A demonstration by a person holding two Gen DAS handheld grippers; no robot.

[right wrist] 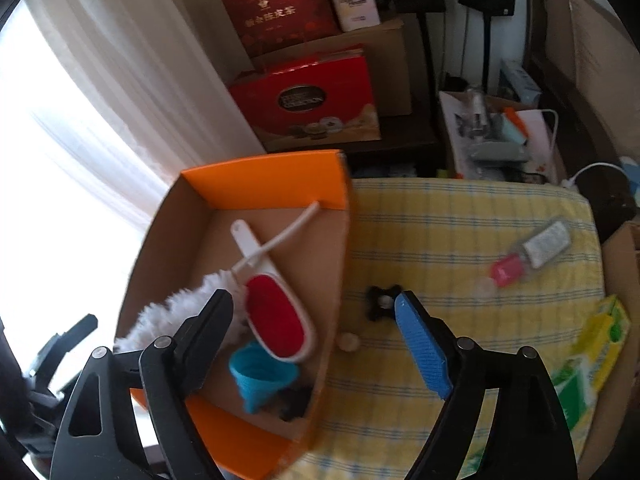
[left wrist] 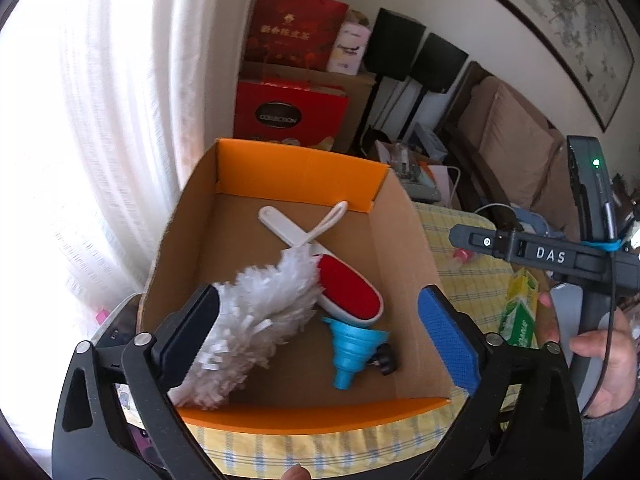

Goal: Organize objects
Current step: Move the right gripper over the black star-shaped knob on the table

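Observation:
A cardboard box (left wrist: 304,168) with orange flaps holds a white fluffy duster (left wrist: 260,312), a red lint brush (left wrist: 348,292) with a white handle, a blue funnel (left wrist: 352,348) and a small black object (left wrist: 384,360). My left gripper (left wrist: 320,296) hangs open above the box with nothing between its fingers. My right gripper (right wrist: 312,298) is open too. It straddles the right wall of the box (right wrist: 264,184) and is empty. Under it lie the lint brush (right wrist: 276,316), the funnel (right wrist: 260,380) and the duster (right wrist: 160,316).
On the yellow checked tablecloth (right wrist: 440,220) right of the box lie a black clip (right wrist: 380,302), a small beige disc (right wrist: 348,342), a clear bottle with a pink cap (right wrist: 528,252) and a green-yellow carton (right wrist: 592,352). Red gift boxes and clutter stand behind.

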